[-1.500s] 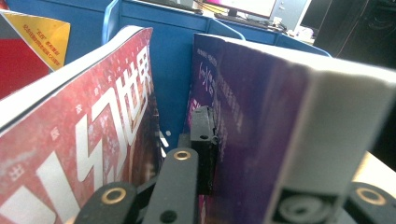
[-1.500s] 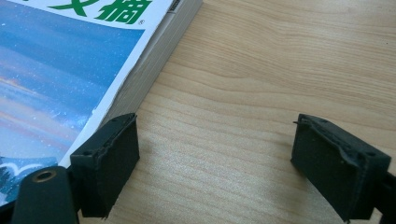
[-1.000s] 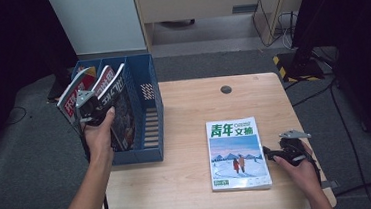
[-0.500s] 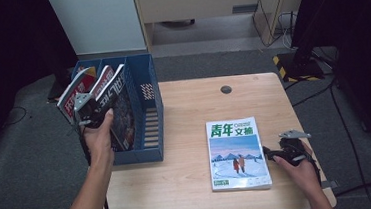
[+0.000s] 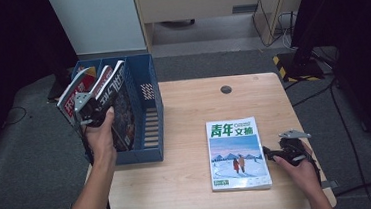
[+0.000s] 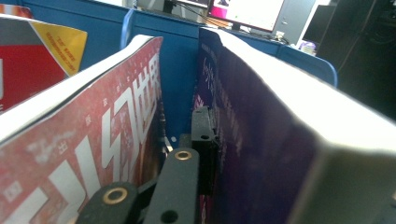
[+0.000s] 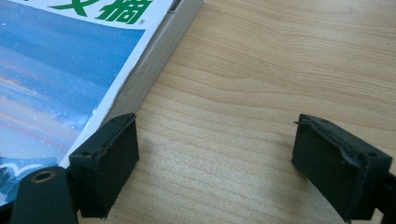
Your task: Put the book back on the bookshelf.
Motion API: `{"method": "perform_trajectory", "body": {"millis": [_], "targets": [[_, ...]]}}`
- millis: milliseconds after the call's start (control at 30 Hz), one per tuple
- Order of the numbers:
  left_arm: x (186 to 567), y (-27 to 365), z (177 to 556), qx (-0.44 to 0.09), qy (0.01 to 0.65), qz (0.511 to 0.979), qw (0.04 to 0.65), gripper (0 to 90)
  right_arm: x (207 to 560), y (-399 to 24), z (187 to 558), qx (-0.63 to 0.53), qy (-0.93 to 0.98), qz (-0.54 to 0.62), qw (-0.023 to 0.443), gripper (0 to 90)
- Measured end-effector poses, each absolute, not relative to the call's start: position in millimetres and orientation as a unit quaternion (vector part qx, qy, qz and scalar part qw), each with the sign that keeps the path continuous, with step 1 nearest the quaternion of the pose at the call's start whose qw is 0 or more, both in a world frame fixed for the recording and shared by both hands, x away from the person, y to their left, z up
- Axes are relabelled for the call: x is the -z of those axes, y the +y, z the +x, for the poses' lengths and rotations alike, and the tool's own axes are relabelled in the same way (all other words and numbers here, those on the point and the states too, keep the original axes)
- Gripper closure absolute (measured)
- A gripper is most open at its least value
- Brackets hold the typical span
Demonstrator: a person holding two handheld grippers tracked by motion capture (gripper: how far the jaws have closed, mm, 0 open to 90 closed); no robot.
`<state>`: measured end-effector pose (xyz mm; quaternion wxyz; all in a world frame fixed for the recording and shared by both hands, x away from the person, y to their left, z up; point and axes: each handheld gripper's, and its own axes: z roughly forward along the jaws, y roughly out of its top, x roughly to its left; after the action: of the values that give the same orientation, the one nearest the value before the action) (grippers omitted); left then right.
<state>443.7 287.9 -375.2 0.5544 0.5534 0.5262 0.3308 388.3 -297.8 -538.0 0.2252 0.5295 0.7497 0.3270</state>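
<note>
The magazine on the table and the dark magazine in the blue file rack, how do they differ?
The magazine on the table lies flat, cover up; the dark magazine stands leaning in the blue file rack. The flat one has a pale snowy cover with green title; the racked one is dark purple. Both are thick and glue-bound.

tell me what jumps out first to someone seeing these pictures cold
First the blue file rack at the table's left edge, where the left gripper sits among leaning magazines, its jaws shut beside a dark-covered magazine with a red magazine at the other side. Next, the snowy blue magazine with green title lying flat on the wooden table, with the right gripper open at its right edge.
</note>
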Motion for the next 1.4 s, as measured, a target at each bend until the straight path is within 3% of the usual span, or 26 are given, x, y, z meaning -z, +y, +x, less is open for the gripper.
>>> {"method": "perform_trajectory", "body": {"millis": [500, 833, 1400], "targets": [[387, 292, 446, -0.324, 0.537, 0.552, 0.550, 79.2, 538, -297, 388, -0.328, 0.748, 0.531, 0.224, 14.7], [384, 295, 433, -0.323, 0.538, 0.560, 0.541, 67.5, 538, -296, 388, -0.328, 0.748, 0.532, 0.225, 14.7], [391, 304, 398, -0.315, 0.542, 0.582, 0.518, 59.5, 538, -296, 388, -0.328, 0.749, 0.530, 0.225, 14.0]]}}
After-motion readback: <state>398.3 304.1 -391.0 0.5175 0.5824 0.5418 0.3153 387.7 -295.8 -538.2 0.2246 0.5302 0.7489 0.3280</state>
